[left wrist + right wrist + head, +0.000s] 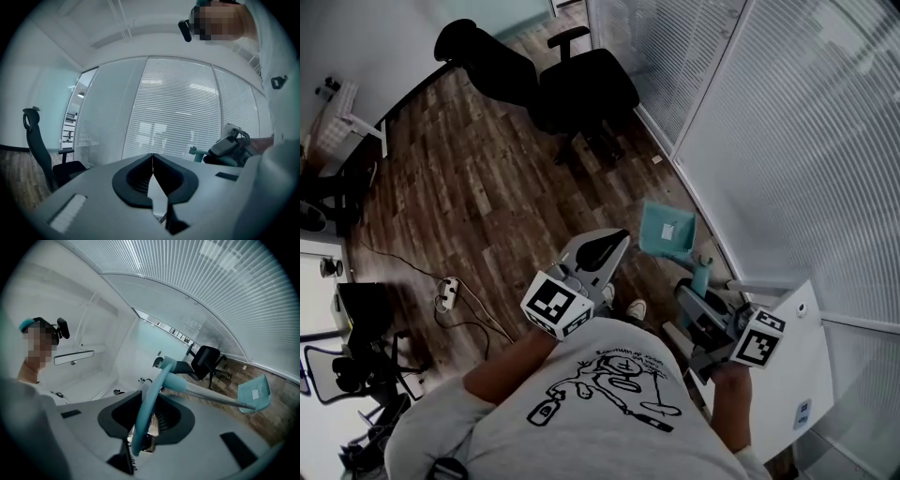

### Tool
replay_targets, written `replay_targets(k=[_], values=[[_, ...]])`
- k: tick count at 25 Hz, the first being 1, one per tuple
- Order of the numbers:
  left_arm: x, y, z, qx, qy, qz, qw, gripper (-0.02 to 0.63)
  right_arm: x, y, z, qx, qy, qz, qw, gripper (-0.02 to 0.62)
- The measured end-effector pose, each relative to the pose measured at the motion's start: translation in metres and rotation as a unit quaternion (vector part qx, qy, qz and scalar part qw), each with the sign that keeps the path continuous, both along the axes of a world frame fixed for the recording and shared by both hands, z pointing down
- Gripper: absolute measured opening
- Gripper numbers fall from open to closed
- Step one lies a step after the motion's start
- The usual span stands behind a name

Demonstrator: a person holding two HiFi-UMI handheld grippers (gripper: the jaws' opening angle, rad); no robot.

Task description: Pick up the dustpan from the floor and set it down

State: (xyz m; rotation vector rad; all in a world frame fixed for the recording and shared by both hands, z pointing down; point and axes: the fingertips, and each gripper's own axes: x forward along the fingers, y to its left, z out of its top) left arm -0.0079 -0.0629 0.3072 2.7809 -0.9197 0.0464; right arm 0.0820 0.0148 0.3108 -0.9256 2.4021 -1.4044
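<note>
Right gripper view shows the right gripper (149, 401) clamped on the long teal handle of the dustpan (254, 392), whose pan sits well out ahead of the jaws and to their right, over the wood floor (283, 385). Left gripper view shows the left gripper (152, 158) closed on nothing, the dustpan's handle off to its right.

A dark wood-plank floor (487, 197) is bounded on the right by a glass wall (787, 122) hung with white slatted blinds. Two black office chairs (591, 84) are placed near that wall. A white power strip (445, 293) is laid on the boards, and a white desk (347, 117) is seen far left
</note>
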Motion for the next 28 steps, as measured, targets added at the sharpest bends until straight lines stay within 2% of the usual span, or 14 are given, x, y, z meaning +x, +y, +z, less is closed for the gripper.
replay_targets(k=[10,28], values=[[0.000,0.002,0.002,-0.005,-0.003,0.000,1.0000,0.002,0.003,-0.002,0.007,-0.007,0.007,0.003,1.000,0.072],[-0.005,0.006,0.016,-0.017,-0.003,-0.006,0.9998,0.002,0.006,-0.013,0.045,-0.014,-0.007,0.010,1.000,0.072]])
